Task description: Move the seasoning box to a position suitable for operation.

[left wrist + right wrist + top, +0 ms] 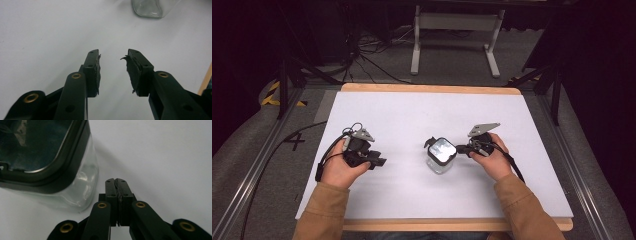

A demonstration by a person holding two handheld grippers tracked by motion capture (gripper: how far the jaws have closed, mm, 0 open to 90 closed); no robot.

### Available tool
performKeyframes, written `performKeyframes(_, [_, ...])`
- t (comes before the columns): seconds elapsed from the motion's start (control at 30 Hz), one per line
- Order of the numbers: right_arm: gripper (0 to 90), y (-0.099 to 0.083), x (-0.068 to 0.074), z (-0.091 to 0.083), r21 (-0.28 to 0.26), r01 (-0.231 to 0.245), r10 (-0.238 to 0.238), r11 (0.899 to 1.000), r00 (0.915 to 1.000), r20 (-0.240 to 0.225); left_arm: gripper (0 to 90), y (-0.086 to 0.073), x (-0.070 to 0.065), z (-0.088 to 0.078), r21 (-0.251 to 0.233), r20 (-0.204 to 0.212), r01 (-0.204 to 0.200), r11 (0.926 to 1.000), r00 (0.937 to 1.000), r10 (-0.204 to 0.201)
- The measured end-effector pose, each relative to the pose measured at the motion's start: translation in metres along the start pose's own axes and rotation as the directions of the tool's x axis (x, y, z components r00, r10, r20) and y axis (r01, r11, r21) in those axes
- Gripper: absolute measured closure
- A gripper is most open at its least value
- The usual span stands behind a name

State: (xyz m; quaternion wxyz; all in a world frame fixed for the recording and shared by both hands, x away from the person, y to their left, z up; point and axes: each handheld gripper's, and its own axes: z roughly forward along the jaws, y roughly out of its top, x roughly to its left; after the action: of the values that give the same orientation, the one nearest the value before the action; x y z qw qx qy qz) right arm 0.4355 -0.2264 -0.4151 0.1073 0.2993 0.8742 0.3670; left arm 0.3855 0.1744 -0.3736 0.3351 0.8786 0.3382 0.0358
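One container on the white table (pixel 412 115): a clear glass jar (pixel 441 159), squarish in section with rounded corners, standing upright a little right of centre. It carries a dark-rimmed lid (pixel 442 149) with a shiny, reflective panel; a black clasp sticks out at the lid's left edge. Contents: cannot tell; the visible glass wall looks clear, and the lid hides the interior from above.

Right gripper (pixel 463 148): jaws pressed together, pads touching, nothing between them. Tips lie just beside the jar's right side at lid height; contact cannot be told. In the right gripper view the jar (pixel 82 185) sits up and left of the closed jaws.

Left gripper (pixel 379 161): resting low over the table, well apart from the jar, pointing towards it. Jaws spread, gap bare; pads (pixel 96 72) worn and ragged at the edges. The jar's base (pixel 150 8) shows at the top of the left gripper view.
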Motion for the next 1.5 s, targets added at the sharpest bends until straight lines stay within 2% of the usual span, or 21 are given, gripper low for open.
performKeyframes(0.07, [88.5, 0.002, 0.003, 0.007, 0.001, 0.024, -0.024, 1.000, 0.9997, 0.000, 63.0, -0.004, 0.001, -0.002, -0.003, -0.001, 0.014, 0.9999, 0.9999, -0.014])
performKeyframes(0.2, [89.1, 0.004, 0.006, 0.015, 0.007, 0.025, -0.025, 1.000, 0.9986, -0.047, 62.0, -0.010, 0.003, -0.004, 0.003, -0.003, 0.032, 0.9995, 0.9995, -0.032])
performKeyframes(0.23, [89.2, 0.004, 0.006, 0.016, 0.022, 0.033, -0.032, 0.999, 0.9986, -0.042, 61.9, -0.010, 0.003, -0.004, 0.002, 0.000, 0.037, 0.9993, 0.9993, -0.037])
performKeyframes(0.4, [89.6, 0.000, 0.010, 0.010, 0.045, 0.023, -0.020, 0.999, 0.9980, -0.060, 61.6, -0.008, 0.003, 0.000, 0.004, 0.008, 0.033, 0.9994, 0.9994, -0.033])
performKeyframes(0.6, [89.6, -0.002, 0.019, 0.003, 0.072, 0.045, -0.040, 0.996, 0.9967, -0.071, 61.7, -0.004, 0.004, 0.007, 0.011, 0.022, 0.023, 0.9997, 0.9995, -0.024])
performKeyframes(0.67, [89.7, -0.002, 0.027, 0.000, 0.086, 0.056, -0.048, 0.995, 0.9946, -0.092, 61.7, 0.000, 0.003, 0.009, 0.017, 0.025, 0.009, 0.9998, 0.9997, -0.009])
performKeyframes(0.73, [89.7, -0.002, 0.029, -0.001, 0.092, 0.058, -0.049, 0.994, 0.9942, -0.095, 61.8, 0.001, 0.002, 0.010, 0.013, 0.030, 0.014, 0.9998, 0.9995, -0.014])
performKeyframes(0.9, [89.7, -0.003, 0.044, -0.003, 0.115, 0.095, -0.081, 0.989, 0.9902, -0.113, 61.8, 0.008, 0.000, 0.013, 0.010, 0.040, -0.006, 0.9999, 0.9992, 0.006])
performKeyframes(1.0, [89.7, -0.005, 0.044, -0.004, 0.115, 0.083, -0.068, 0.990, 0.9896, -0.127, 61.8, 0.011, -0.001, 0.015, 0.005, 0.053, -0.012, 0.9999, 0.9985, 0.012])
performKeyframes(1.27, [89.6, -0.007, 0.049, -0.003, 0.108, 0.093, -0.076, 0.990, 0.9851, -0.154, 61.8, 0.017, -0.002, 0.020, 0.007, 0.068, -0.023, 0.9997, 0.9974, 0.023])
performKeyframes(1.37, [89.6, -0.008, 0.048, -0.006, 0.097, 0.086, -0.071, 0.992, 0.9866, -0.147, 61.9, 0.018, -0.002, 0.021, 0.000, 0.073, -0.027, 0.9996, 0.9969, 0.027])
performKeyframes(1.4, [89.5, -0.008, 0.046, -0.009, 0.093, 0.088, -0.076, 0.992, 0.9888, -0.129, 62.0, 0.019, -0.002, 0.020, 0.000, 0.072, -0.032, 0.9995, 0.9969, 0.032])
performKeyframes(1.43, [89.4, -0.009, 0.042, -0.017, 0.080, 0.073, -0.064, 0.994, 0.9923, -0.106, 62.3, 0.020, -0.003, 0.019, -0.010, 0.085, -0.028, 0.9996, 0.9960, 0.029])
performKeyframes(1.5, [89.3, -0.011, 0.037, -0.025, 0.062, 0.062, -0.055, 0.996, 0.9939, -0.095, 63.1, 0.023, -0.005, 0.017, -0.021, 0.084, -0.038, 0.9991, 0.9957, 0.039])
